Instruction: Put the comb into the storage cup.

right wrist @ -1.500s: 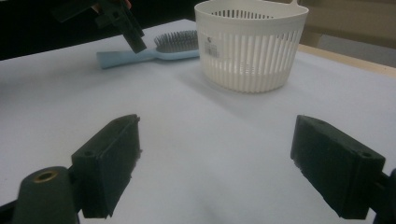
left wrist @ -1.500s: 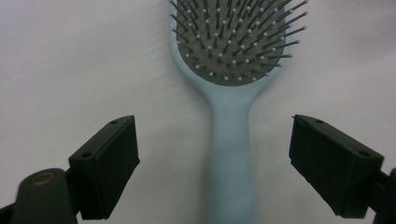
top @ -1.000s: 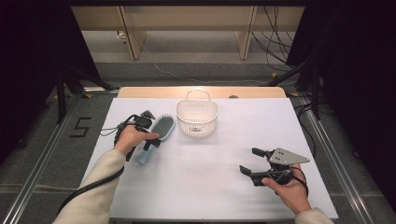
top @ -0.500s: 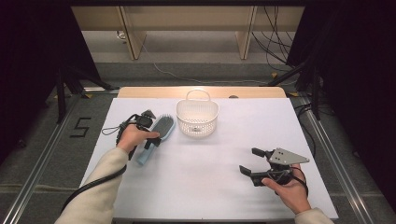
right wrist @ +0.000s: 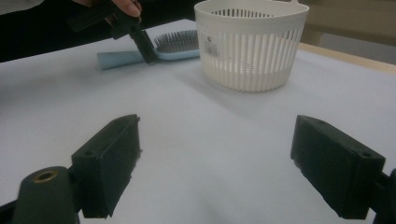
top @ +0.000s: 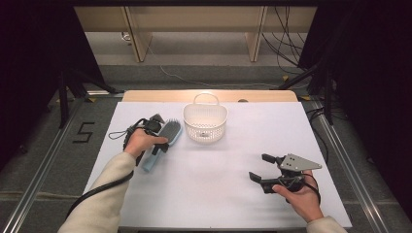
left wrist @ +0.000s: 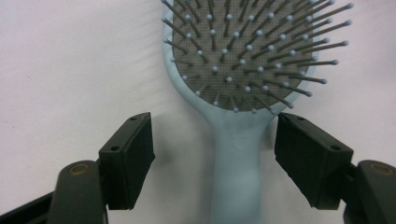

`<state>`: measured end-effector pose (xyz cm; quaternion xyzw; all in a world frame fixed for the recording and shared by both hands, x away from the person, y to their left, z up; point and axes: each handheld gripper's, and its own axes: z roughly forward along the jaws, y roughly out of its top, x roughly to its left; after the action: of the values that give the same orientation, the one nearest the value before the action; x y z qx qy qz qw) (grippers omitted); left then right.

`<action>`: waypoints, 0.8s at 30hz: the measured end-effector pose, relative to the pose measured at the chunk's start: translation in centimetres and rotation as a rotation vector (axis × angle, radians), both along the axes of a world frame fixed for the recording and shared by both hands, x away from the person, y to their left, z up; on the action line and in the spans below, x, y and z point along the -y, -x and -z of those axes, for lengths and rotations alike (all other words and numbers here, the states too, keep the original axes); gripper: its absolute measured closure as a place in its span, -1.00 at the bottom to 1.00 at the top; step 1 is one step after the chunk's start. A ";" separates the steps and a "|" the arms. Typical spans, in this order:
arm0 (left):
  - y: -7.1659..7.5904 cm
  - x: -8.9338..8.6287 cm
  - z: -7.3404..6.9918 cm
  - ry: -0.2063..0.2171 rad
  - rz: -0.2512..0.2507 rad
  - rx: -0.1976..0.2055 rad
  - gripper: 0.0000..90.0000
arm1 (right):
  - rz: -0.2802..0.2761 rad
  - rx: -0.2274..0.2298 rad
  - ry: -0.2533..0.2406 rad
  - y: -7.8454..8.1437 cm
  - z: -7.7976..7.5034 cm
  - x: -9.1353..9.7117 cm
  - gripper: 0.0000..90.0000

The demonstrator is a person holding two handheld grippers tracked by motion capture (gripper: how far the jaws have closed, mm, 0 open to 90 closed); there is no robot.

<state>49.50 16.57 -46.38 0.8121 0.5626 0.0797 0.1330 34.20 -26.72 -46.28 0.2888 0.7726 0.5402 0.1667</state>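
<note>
A light blue hairbrush (top: 167, 132) lies bristles up on the white table, left of centre. My left gripper (top: 156, 144) is open over it, one jaw on each side of the brush's neck. In the left gripper view the hairbrush (left wrist: 236, 154) runs up between the jaws of the left gripper (left wrist: 212, 130), which stand apart from it with white table showing on both sides. My right gripper (top: 261, 167) is held open at the front right, just above the table. The right gripper (right wrist: 217, 140) has nothing between its jaws and faces the brush (right wrist: 173, 44).
A white slotted basket (top: 205, 127) with a handle stands at the back centre, right of the brush, and the basket (right wrist: 252, 51) looks empty as far as I can tell. The white table (top: 214, 194) has bare room in the middle and front. A cable (top: 97, 189) trails from the left gripper.
The left hand has shifted slightly over the brush. The right gripper has stayed where it was, still open.
</note>
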 end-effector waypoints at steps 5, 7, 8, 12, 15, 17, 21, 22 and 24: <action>-0.1 0.2 -0.1 -0.004 0.004 0.000 -0.33 | -0.001 -0.001 0.002 0.0 0.0 0.0 -0.64; -0.2 0.4 -0.1 0.003 0.006 0.003 -0.31 | -0.001 0.001 0.004 0.0 0.0 0.0 -0.64; -0.2 0.5 -0.1 0.004 0.003 0.000 -0.30 | -0.001 0.000 0.002 0.0 0.0 0.0 -0.64; -0.2 0.6 -0.2 -0.011 0.001 -0.006 -0.26 | 0.001 0.000 0.002 0.0 0.0 0.0 -0.64; -0.3 0.5 -0.2 -0.015 0.001 -0.015 -0.25 | 0.000 0.000 0.001 0.0 0.0 0.0 -0.64; -0.3 0.5 0.0 -0.022 0.001 -0.015 -0.21 | 0.000 0.000 0.002 0.0 0.0 0.0 -0.64; -0.3 0.6 0.2 -0.011 0.002 -0.024 -0.15 | 0.000 0.000 0.003 0.0 0.0 0.0 -0.64; -0.3 0.5 0.2 -0.009 0.002 -0.024 -0.13 | 0.001 0.000 0.004 0.0 0.0 0.0 -0.64; -0.3 0.5 0.2 -0.004 0.001 -0.024 -0.10 | -0.001 0.000 0.001 0.0 0.0 0.0 -0.64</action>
<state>49.81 16.11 -46.56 0.8136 0.5635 0.0710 0.1248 34.20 -26.72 -46.28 0.2882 0.7732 0.5398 0.1664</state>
